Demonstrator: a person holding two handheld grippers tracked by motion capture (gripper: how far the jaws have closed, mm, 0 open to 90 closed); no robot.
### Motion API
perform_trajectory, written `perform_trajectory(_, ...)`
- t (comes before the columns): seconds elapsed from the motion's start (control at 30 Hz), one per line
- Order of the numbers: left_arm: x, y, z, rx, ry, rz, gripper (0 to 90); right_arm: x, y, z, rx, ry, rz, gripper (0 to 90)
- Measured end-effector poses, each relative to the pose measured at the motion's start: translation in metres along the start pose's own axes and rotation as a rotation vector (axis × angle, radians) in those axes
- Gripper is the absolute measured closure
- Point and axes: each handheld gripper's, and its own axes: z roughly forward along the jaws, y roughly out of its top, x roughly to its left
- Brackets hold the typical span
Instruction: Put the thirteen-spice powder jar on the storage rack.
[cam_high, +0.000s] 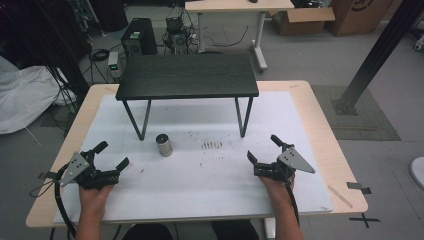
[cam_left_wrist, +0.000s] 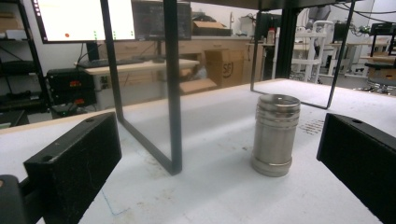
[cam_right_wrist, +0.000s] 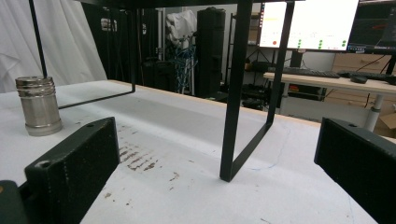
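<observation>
Both grippers rest near the table's front edge, left gripper (cam_high: 111, 155) and right gripper (cam_high: 262, 148) each spread wide with nothing between the jaws. The metal can (cam_high: 163, 145) stands upright just beside the small black stand's (cam_high: 187, 75) front left leg (cam_left_wrist: 173, 93). The risk: reaching in from the left, a jaw clips that leg or topples the can.

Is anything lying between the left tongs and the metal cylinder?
No. In the high view, bare white mat separates the open left tongs from the metal cylinder; the left gripper view agrees.
</observation>
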Motion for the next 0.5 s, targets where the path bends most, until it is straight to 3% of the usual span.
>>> perform_trajectory(0.4, 0.0007, 0.0007, 0.0008, 0.008, 0.009, -0.010, 0.2, -0.0011, 0.0001, 0.0003, 0.001, 0.001, 0.012, 0.0)
perform_trajectory(0.5, 0.0005, 0.0037, 0.0012, 0.012, -0.015, -0.021, 0.2, -0.0006, 0.0000, 0.0000, -0.001, 0.000, 0.007, 0.0)
